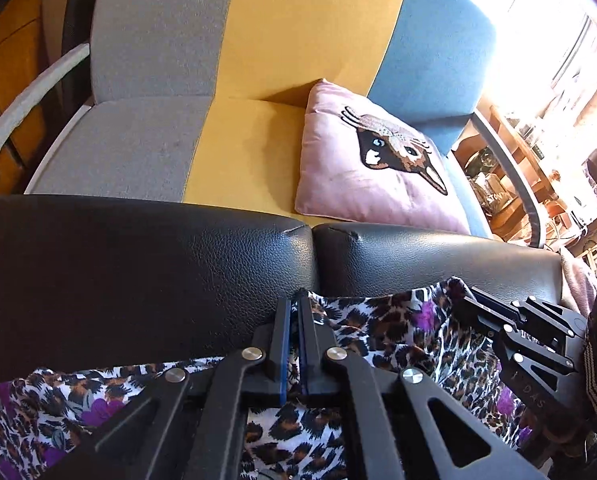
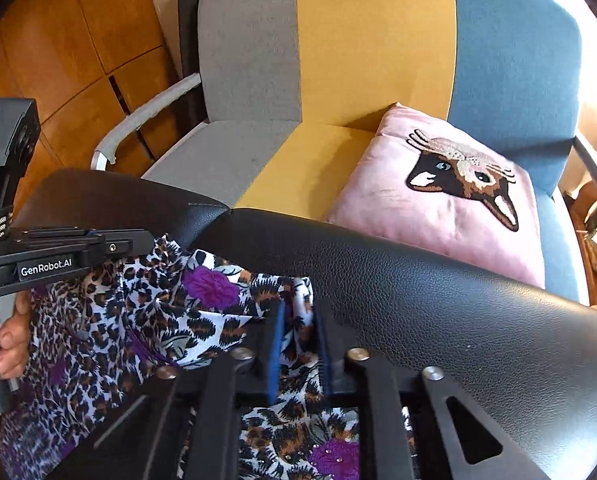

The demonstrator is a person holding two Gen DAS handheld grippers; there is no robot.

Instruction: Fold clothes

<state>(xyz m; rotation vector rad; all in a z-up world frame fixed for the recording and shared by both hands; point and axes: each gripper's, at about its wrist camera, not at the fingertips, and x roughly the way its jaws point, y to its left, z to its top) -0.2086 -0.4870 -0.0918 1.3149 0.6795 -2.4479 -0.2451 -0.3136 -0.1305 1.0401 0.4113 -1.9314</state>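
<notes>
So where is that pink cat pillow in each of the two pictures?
Left wrist view: the pink pillow lies right of centre, on the striped sofa, beyond the black leather surface.
Right wrist view: the pillow lies to the right, at mid height, on the same sofa seat.
Shared landmark: the sofa's yellow middle stripe, just left of the pillow in both views.
</notes>
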